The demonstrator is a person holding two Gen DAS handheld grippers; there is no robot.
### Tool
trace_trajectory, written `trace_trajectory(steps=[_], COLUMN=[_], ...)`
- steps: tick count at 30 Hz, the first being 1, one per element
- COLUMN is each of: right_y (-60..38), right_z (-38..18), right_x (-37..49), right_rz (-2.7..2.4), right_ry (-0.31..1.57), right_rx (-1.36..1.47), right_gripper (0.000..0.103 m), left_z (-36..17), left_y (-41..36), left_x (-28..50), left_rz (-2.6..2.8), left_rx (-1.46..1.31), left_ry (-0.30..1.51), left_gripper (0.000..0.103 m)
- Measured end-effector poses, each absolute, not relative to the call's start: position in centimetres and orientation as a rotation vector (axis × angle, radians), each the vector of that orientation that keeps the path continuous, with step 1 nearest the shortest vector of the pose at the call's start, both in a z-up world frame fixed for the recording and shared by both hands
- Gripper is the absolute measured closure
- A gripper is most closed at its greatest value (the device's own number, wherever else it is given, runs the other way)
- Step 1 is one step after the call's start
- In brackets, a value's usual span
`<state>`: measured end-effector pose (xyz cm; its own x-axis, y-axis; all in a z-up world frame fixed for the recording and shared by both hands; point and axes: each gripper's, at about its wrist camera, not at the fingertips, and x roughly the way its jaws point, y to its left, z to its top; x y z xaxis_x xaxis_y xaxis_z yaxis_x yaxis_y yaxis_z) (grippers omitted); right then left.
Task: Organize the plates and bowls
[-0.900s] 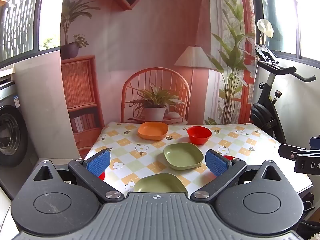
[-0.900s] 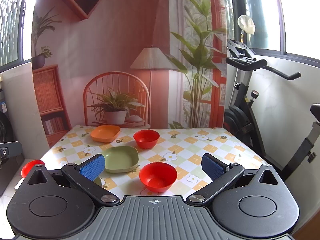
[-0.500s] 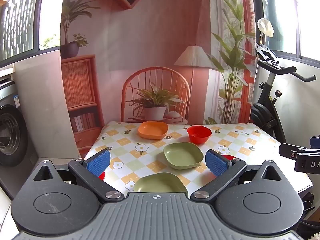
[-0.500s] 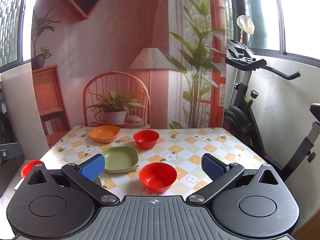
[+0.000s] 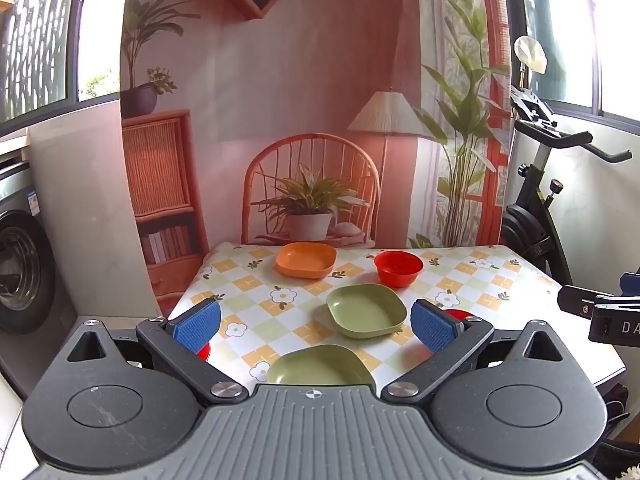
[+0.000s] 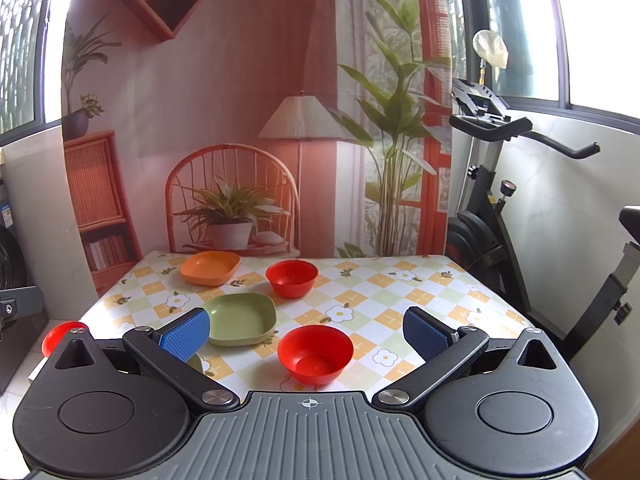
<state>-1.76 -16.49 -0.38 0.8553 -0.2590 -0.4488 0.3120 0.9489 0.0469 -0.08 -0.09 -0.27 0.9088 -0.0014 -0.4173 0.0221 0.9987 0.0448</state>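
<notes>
Both views show a flower-checked table (image 5: 500, 280) carrying dishes. In the left wrist view an orange plate (image 5: 306, 260) and a red bowl (image 5: 399, 268) sit at the back. One green plate (image 5: 366, 316) lies mid-table and another green plate (image 5: 320, 368) lies nearest. Two more red bowls peek out behind the fingers (image 5: 204, 353) (image 5: 456, 314). My left gripper (image 5: 316, 322) hangs open above the near edge, holding nothing. My right gripper (image 6: 306, 334) is open and holds nothing, over a near red bowl (image 6: 316, 354). Beyond it lie a green plate (image 6: 242, 318), a red bowl (image 6: 292, 278) and an orange plate (image 6: 210, 267).
An exercise bike (image 6: 492, 216) stands right of the table. A washing machine (image 5: 20, 268) and a white counter (image 5: 80, 208) are on the left. A printed backdrop hangs behind the table. Another red bowl (image 6: 60, 336) sits at the table's near left corner.
</notes>
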Motion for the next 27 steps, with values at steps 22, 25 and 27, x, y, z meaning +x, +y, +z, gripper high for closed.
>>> trace_trajectory(steps=[22, 25, 27], right_y=[-16.55, -16.57, -16.6], right_z=[-0.4, -0.41, -0.41], right_x=[-1.79, -1.73, -1.73], right_rz=[-0.301, -0.301, -0.301], right_ry=[0.454, 0.454, 0.454], right_rx=[0.12, 0.121, 0.122], right_gripper=[0.0, 0.0, 0.0], left_z=[-0.28, -0.27, -0.27], left_y=[-0.2, -0.21, -0.22], left_x=[-0.15, -0.16, -0.16], left_rz=[-0.008, -0.007, -0.008], left_rx=[0.047, 0.046, 0.046], left_ry=[0.442, 0.443, 0.443], left_gripper=[0.001, 0.001, 0.001])
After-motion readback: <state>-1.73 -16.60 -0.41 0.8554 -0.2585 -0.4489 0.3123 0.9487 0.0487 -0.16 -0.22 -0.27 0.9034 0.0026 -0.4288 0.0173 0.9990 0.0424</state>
